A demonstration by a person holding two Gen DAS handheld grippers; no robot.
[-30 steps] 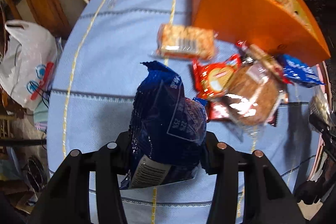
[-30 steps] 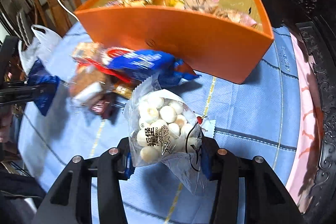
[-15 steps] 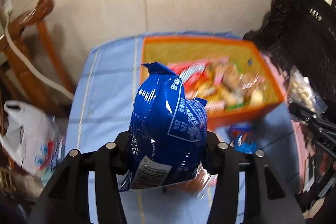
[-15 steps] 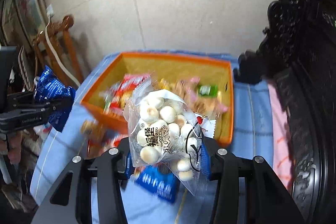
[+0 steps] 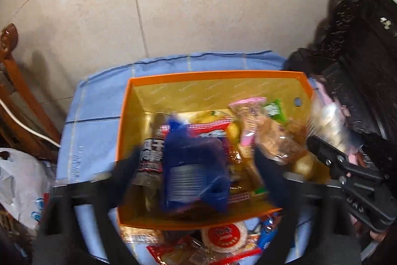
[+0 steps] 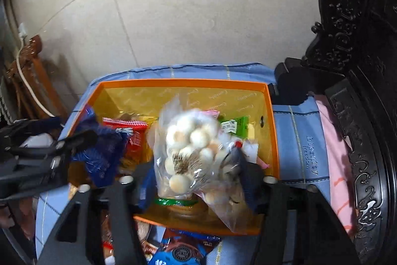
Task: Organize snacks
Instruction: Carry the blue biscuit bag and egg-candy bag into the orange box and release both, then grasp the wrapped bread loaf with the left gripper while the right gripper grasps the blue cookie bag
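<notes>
An orange box (image 5: pixel 250 75) (image 6: pixel 271 131) with several snack packs in it stands on the blue tablecloth. My left gripper (image 5: pixel 198 165) is above the box with its jaws spread wide; the blue snack bag (image 5: pixel 193 165) sits between them, blurred, over the box and apart from both fingers. It also shows in the right wrist view (image 6: pixel 104 153). My right gripper (image 6: pixel 196 175) is also over the box with its jaws spread; the clear bag of white round snacks (image 6: pixel 188 150) hangs between them, blurred.
Loose snack packs (image 5: pixel 223 237) (image 6: pixel 183 250) lie on the blue tablecloth (image 5: pixel 94 106) in front of the box. A dark carved wooden chair (image 6: pixel 352 66) stands at the right. A wooden chair (image 5: pixel 17 101) and a white plastic bag (image 5: pixel 19 185) are at the left.
Both grippers moved forward over the orange box and their jaws opened. The blue bag and the bag of white snacks have come loose and are dropping toward the box.
</notes>
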